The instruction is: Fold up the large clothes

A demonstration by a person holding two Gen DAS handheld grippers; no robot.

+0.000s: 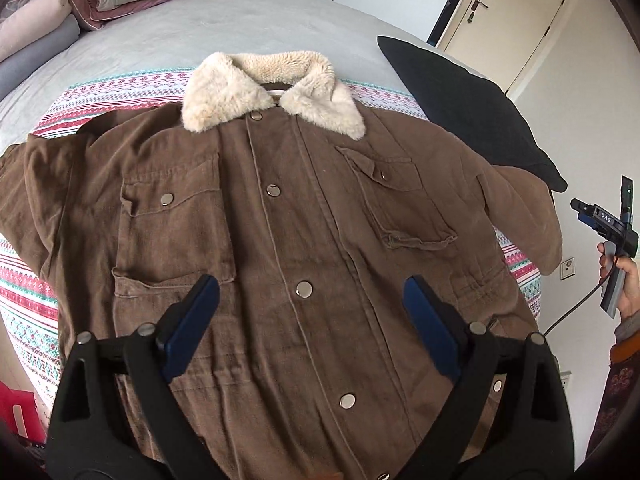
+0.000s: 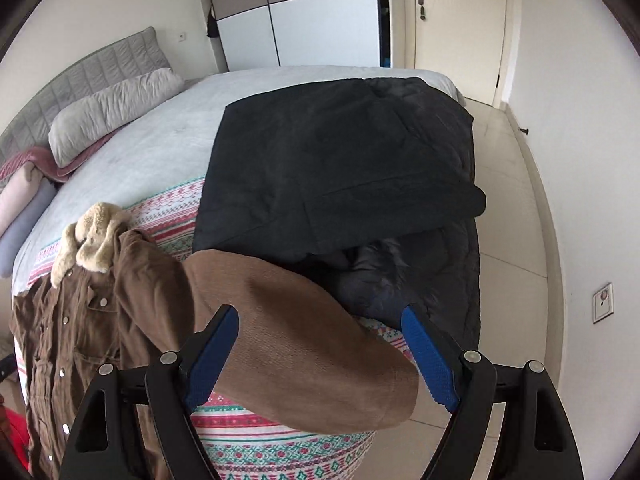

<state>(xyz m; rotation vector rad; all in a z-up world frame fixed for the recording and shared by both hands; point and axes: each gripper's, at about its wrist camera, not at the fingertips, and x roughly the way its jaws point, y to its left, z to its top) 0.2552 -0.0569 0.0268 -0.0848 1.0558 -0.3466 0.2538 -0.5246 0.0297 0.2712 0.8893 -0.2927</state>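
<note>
Jacket lies flat, front up, on the patterned blanket over the bed, snaps closed down the middle. All places below are relative to the jacket.

Left gripper hangs above the lower front, pitched steeply down, jaws wide apart, nothing between them, blue pads clear of the cloth. Right gripper hangs above the right sleeve, also angled down, jaws spread wide; the sleeve passes under the gap, pads not pressing it. In the left view a hand grips the right tool's handle off the sleeve's outer side, a cable trailing below.

Jacket: brown, corduroy-like ribbed weave, soft creases, flap pockets on the chest, round metal snaps. Collar cream, fluffy fleece, spread open at the far end. Right sleeve is a fat rounded tube with its cuff end over the bed edge.

Black coat, quilted, matte, folded to a rough rectangle, lies just beyond the sleeve, touching it. Blanket has knit-style pink, teal and white bands. Grey pillow well beyond the collar.
</note>
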